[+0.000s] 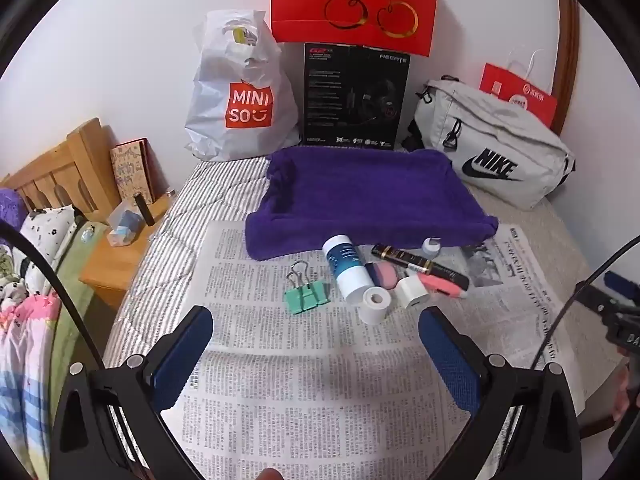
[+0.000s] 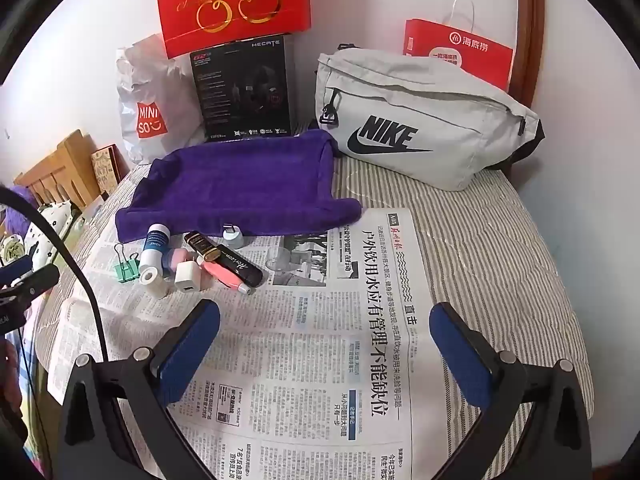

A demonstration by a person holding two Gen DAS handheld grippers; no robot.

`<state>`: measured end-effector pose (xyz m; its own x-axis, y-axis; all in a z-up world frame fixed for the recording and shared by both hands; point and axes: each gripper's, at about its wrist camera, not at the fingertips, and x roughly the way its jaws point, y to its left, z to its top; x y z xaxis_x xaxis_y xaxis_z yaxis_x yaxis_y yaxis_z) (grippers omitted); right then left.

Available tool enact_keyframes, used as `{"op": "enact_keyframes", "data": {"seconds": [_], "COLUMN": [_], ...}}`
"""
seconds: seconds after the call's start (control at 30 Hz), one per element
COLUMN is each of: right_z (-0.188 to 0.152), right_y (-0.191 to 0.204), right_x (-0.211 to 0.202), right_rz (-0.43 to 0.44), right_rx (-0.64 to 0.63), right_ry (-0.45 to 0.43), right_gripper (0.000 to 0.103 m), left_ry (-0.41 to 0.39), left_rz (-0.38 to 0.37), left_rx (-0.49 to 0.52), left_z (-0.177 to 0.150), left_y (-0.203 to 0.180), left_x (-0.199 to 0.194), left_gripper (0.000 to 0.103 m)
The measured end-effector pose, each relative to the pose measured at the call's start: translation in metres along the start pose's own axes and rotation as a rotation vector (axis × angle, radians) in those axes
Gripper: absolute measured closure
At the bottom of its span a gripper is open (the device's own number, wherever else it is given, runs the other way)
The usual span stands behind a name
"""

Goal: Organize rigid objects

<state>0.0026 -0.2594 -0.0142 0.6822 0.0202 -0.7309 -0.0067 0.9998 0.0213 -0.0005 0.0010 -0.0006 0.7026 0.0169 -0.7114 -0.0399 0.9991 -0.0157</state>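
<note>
Small items: a white plastic bottle with a blue label [image 1: 347, 270], a mint-green metal binder clip [image 1: 306, 295], a white paper tape roll [image 1: 374, 304], a white cube charger [image 1: 412, 291], a black pen with gold bands [image 1: 420, 266] and a pink highlighter [image 1: 442, 285] lie clustered on the spread newspaper [image 1: 280, 380], just in front of the purple cloth-lined tray [image 1: 368, 196].
Handling: all look light and stiff; the bottle and roll lie on their sides and may roll, so a grip across the middle seems safest. The clip looks best taken by its flat body.
Crowding: bottle, roll, charger and highlighter touch or nearly touch; the clip lies apart at the left, probably the easiest first pick.
Left gripper [image 1: 316, 328]: jaws spread wide, nothing between them, hovering short of the cluster.
Right gripper [image 2: 325, 330]: jaws spread wide, empty, over bare newspaper to the right of the items.
Open room: the tray appears empty; the grey Nike waist bag [image 2: 420, 128] and black headset box [image 2: 244, 88] stand behind it.
</note>
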Motion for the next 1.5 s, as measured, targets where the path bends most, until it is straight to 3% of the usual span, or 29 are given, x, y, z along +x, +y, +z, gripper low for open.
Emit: {"op": "enact_keyframes", "data": {"seconds": [0.57, 1.5], "right_z": [0.002, 0.002], "right_y": [-0.005, -0.006], "right_x": [-0.001, -0.006], "right_rz": [-0.009, -0.018], "right_rx": [0.011, 0.004], "right_ry": [0.001, -0.022], "right_gripper": [0.000, 0.000], "left_ry": [0.012, -0.005], "left_rz": [0.027, -0.004], "left_rx": [0.000, -0.014], "left_z": [0.002, 0.004], "left_y": [0.007, 0.007], "left_x": [-0.002, -0.004], "left_gripper": [0.000, 0.000]}}
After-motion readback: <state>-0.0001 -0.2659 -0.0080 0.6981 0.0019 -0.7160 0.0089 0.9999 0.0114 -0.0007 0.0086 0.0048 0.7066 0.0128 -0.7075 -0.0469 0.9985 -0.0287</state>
